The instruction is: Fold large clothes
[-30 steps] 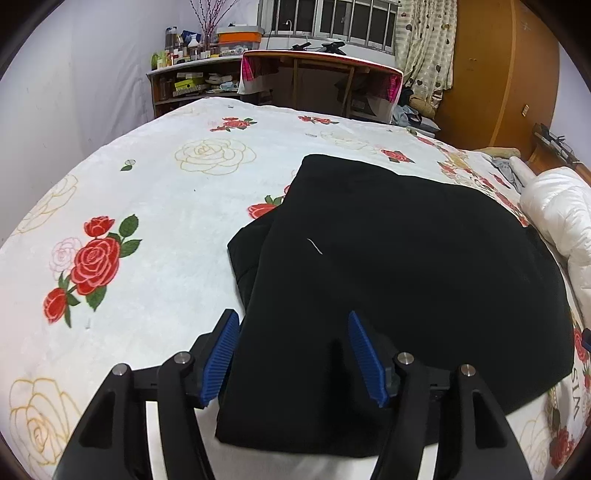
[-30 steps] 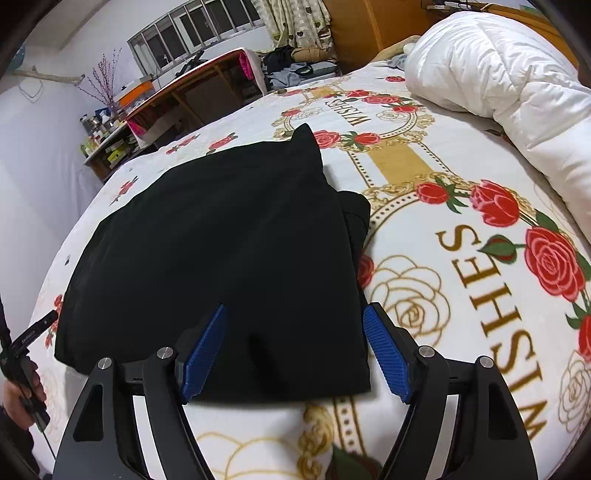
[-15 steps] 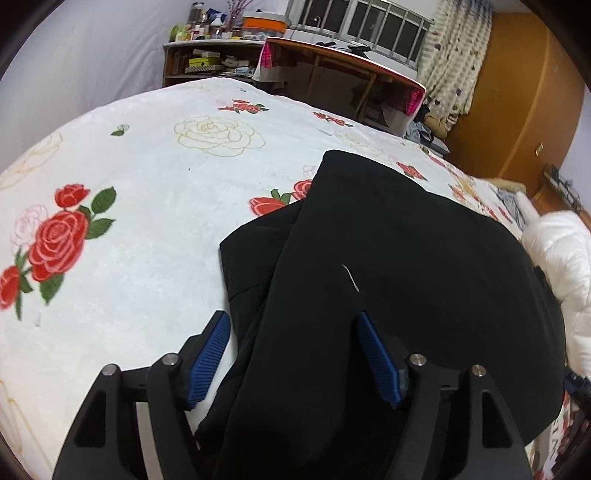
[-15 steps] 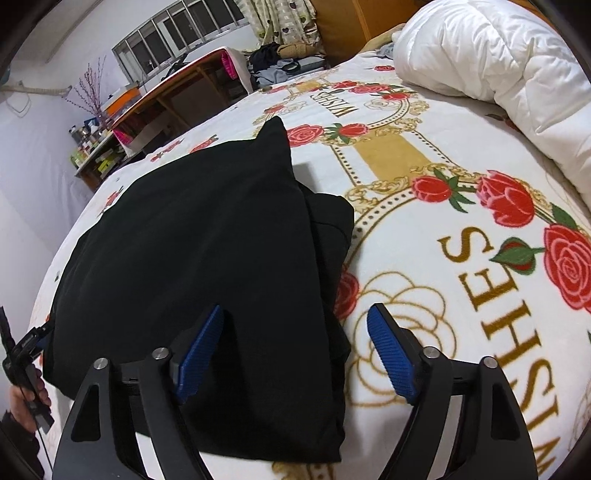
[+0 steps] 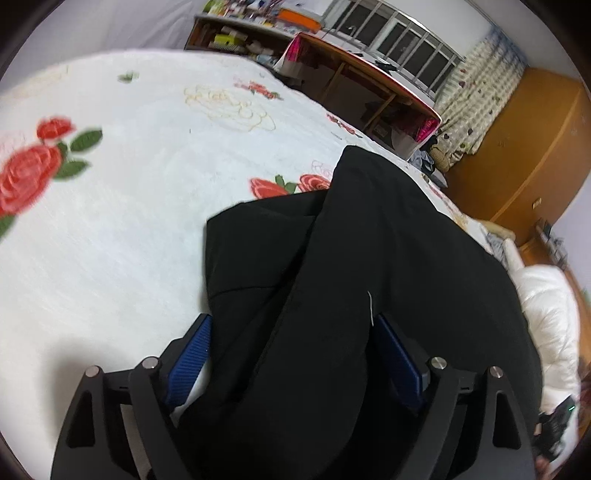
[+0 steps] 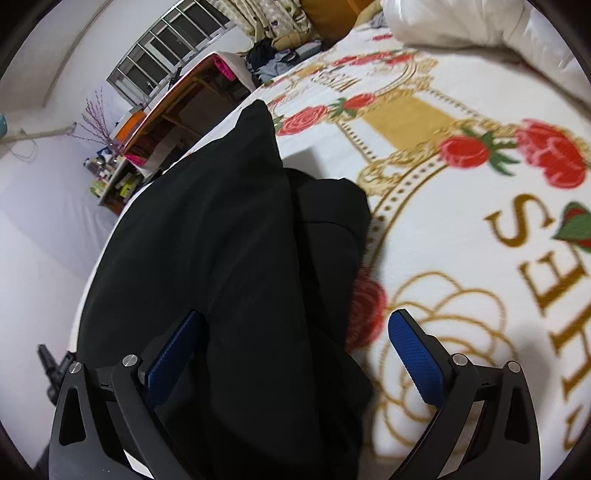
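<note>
Since the earlier frames both grippers have pushed forward — the garment (image 5: pixel 369 295) on the bed (image 5: pixel 110 240) now fills the gap between the spread-apart blue pads of the left gripper (image 5: pixel 291 354) and right gripper (image 6: pixel 295 354), at frame bottom.

I see a bed (image 5: pixel 122 236) under a white rose-print blanket (image 6: pixel 461 206); a folded black garment (image 5: pixel 369 266) lies flat across its middle, and a white duvet (image 6: pixel 480 26) sits bunched at one o'clock in my right view
</note>
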`<state>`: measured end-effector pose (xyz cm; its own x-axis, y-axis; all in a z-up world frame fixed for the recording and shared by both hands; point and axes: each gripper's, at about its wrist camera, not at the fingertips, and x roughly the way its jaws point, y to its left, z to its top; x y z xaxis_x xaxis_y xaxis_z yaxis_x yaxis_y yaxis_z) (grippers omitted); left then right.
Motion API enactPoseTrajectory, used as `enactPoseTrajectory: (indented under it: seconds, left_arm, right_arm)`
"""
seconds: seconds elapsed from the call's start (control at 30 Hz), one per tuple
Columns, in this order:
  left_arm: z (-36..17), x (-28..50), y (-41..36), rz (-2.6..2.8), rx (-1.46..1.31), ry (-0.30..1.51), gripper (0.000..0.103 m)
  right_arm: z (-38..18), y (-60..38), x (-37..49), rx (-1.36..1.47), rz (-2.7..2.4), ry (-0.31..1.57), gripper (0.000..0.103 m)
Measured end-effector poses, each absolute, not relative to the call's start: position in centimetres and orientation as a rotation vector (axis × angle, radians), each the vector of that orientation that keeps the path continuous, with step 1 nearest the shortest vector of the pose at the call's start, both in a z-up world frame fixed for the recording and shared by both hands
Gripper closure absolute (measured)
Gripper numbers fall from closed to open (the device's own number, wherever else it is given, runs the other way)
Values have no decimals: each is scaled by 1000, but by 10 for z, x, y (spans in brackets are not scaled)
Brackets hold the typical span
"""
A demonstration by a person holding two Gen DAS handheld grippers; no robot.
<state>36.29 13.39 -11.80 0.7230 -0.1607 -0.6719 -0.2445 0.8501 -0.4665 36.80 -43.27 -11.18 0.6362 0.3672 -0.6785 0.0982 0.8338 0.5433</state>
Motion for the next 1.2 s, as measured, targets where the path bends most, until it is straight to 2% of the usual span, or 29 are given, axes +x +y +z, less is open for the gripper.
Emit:
enactPoseTrajectory:
  seconds: [0.23, 0.3, 0.33, 0.37, 0.47, 0.57, 0.63, 0.7, 0.77, 0.8, 0.97, 1.2]
  left_arm:
    - [-124, 376, 131, 75, -605, 768, 11]
    - [-123, 379, 129, 90, -598, 775, 11]
    - [-122, 379, 127, 97, -586, 781, 11]
    - [-121, 379, 125, 101, -576, 784, 13]
    - [-119, 379, 123, 103, -556, 793, 21]
    - [-117, 380, 120, 110, -531, 803, 25]
    - [-114, 381, 117, 112, -515, 811, 32]
    - [-107, 382, 114, 109, -492, 816, 47]
    - [-98, 381, 109, 104, -469, 818, 59]
    - [-94, 381, 108, 100, -462, 817, 65]
    - [-74, 375, 112, 73, -457, 808, 73]
    - [-33, 365, 108, 33, -397, 766, 75]
  right_arm:
    - [-118, -432, 383, 605, 228, 904, 3]
    - [-118, -430, 388, 608, 250, 916, 9]
    - [-117, -427, 390, 614, 279, 918, 23]
    - [-114, -424, 391, 609, 288, 917, 32]
    - [-104, -415, 391, 565, 298, 922, 47]
    - [-106, -416, 396, 564, 313, 945, 49]
    - [-110, -419, 401, 576, 324, 959, 51]
    - [-107, -419, 401, 576, 323, 958, 56]
    - [-99, -416, 397, 569, 317, 945, 66]
    - [-94, -415, 395, 563, 313, 939, 67]
    - [-75, -411, 392, 526, 307, 928, 73]
    - [-36, -401, 376, 482, 314, 873, 75]
